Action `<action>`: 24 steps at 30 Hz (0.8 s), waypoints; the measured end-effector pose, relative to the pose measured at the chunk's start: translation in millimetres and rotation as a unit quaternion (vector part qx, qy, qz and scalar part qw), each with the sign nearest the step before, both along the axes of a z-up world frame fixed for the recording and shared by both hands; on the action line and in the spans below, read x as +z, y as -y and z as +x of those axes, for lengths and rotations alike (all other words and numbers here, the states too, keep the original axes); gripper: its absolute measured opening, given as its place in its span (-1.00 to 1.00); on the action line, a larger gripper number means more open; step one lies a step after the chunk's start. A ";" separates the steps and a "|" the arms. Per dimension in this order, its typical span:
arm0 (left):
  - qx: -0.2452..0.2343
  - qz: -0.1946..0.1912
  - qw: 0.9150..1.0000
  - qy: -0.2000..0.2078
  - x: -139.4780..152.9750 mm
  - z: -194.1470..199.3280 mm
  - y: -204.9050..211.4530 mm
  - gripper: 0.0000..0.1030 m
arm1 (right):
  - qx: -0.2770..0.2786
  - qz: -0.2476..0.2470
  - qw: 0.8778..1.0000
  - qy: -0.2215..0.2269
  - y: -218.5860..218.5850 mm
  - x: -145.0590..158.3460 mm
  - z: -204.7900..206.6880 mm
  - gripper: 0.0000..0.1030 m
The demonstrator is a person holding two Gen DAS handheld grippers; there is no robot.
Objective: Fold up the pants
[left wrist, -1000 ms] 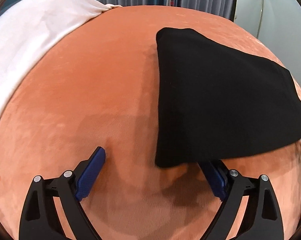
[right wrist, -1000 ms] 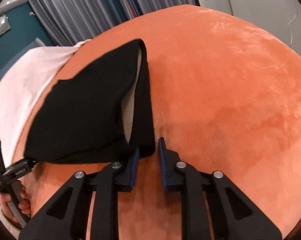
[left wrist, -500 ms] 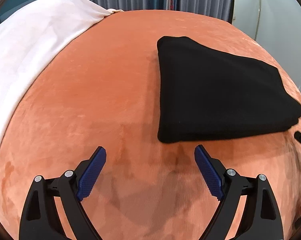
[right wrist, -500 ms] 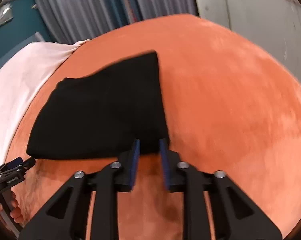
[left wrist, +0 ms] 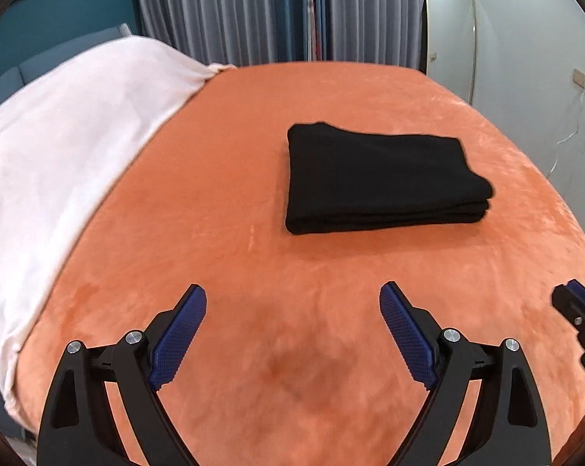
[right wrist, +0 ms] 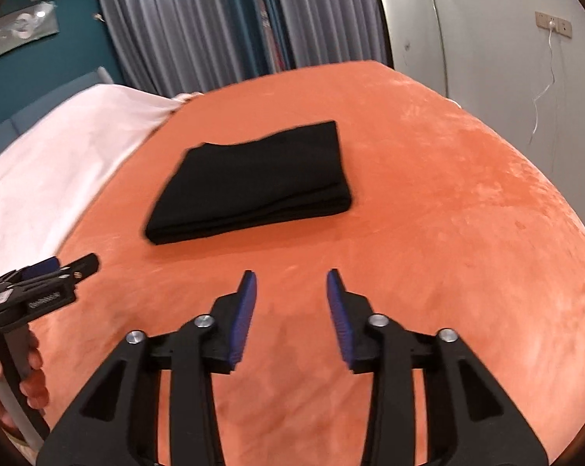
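The black pants (left wrist: 382,178) lie folded into a neat layered rectangle on the orange bed cover (left wrist: 253,155); the right wrist view shows the pants (right wrist: 253,182) ahead and left of centre. My left gripper (left wrist: 292,295) hangs wide open above bare cover, well short of the pants, with nothing between its blue pads (left wrist: 178,339). My right gripper (right wrist: 290,279) is also clear of the pants, its jaws opening and nothing between them. Each gripper appears at the edge of the other's view: right gripper (left wrist: 572,303), left gripper (right wrist: 59,272) held by a hand (right wrist: 28,380).
A white blanket (left wrist: 59,163) covers the left side of the bed. Grey and blue curtains (left wrist: 277,11) hang behind it. A white wall (right wrist: 506,39) with a socket and a dangling cable stands on the right, with a tall mirror panel (left wrist: 450,35) beside it.
Both grippers have pulled back and up from the pants. The right one let go of the pants' near edge and its jaws spread. The pants now lie flat and folded.
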State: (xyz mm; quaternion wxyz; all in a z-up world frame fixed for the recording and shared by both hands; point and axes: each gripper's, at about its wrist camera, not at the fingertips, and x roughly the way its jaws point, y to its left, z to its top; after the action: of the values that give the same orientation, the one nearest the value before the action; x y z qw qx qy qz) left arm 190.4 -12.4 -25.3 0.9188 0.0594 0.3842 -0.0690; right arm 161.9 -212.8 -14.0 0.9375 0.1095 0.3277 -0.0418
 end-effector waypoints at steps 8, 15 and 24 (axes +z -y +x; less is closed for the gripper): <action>-0.002 -0.004 1.000 0.014 18.5 -69.1 -7.9 0.72 | 0.009 -0.004 1.000 0.027 -27.4 27.4 -64.5 -0.10; -0.003 -0.002 0.999 0.032 28.0 -99.5 -10.7 0.72 | 0.006 -0.014 0.999 0.045 -42.7 41.0 -107.7 0.02; -0.002 0.009 0.997 0.079 49.2 -137.0 -7.4 0.73 | 0.001 -0.031 0.998 0.057 -58.0 47.5 -139.4 0.31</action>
State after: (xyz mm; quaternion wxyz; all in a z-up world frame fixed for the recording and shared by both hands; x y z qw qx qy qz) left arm 53.3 -5.0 23.9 0.9456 0.0737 0.3108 -0.0621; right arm 22.5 -154.8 33.5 0.9577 0.0822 0.2721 -0.0448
